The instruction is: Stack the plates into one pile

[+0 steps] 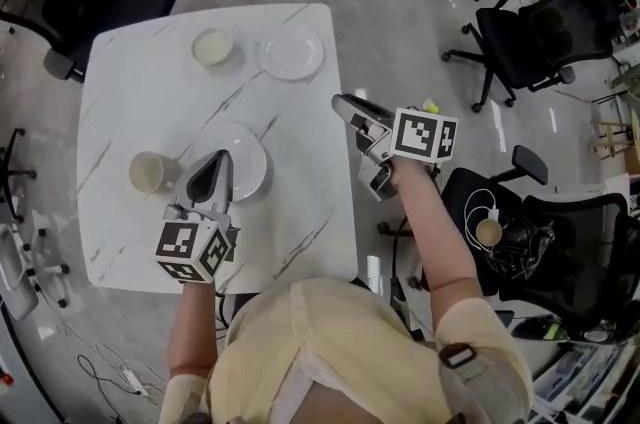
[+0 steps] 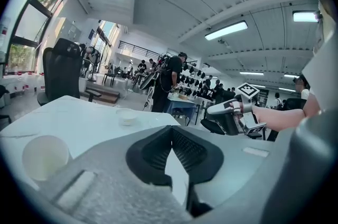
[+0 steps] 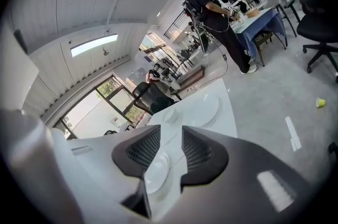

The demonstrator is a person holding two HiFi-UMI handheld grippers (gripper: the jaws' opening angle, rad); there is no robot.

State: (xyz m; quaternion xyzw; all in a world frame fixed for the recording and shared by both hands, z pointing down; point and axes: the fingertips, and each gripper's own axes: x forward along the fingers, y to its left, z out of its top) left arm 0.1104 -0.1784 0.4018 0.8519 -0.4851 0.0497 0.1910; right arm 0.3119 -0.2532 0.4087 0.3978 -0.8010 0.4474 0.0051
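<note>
Two white plates lie on the white marble table point(image 1: 120, 102). The near plate point(image 1: 250, 162) is at the middle, and the far plate point(image 1: 291, 54) is by the back right corner. My left gripper point(image 1: 221, 159) reaches over the near plate from the front, its jaws shut with nothing between them. In the left gripper view its pads point(image 2: 161, 151) meet at the tips of the left gripper point(image 2: 170, 130). My right gripper point(image 1: 350, 112) hovers at the table's right edge, open and empty. In the right gripper view the right gripper point(image 3: 170, 136) frames the near plate point(image 3: 156, 173), with the far plate point(image 3: 208, 109) beyond.
A pale cup point(image 1: 147, 173) stands left of the near plate, and a small bowl point(image 1: 212, 47) sits left of the far plate. Black office chairs stand at the back left point(image 1: 70, 2) and right point(image 1: 540, 32). A person point(image 3: 211, 11) stands at a blue table.
</note>
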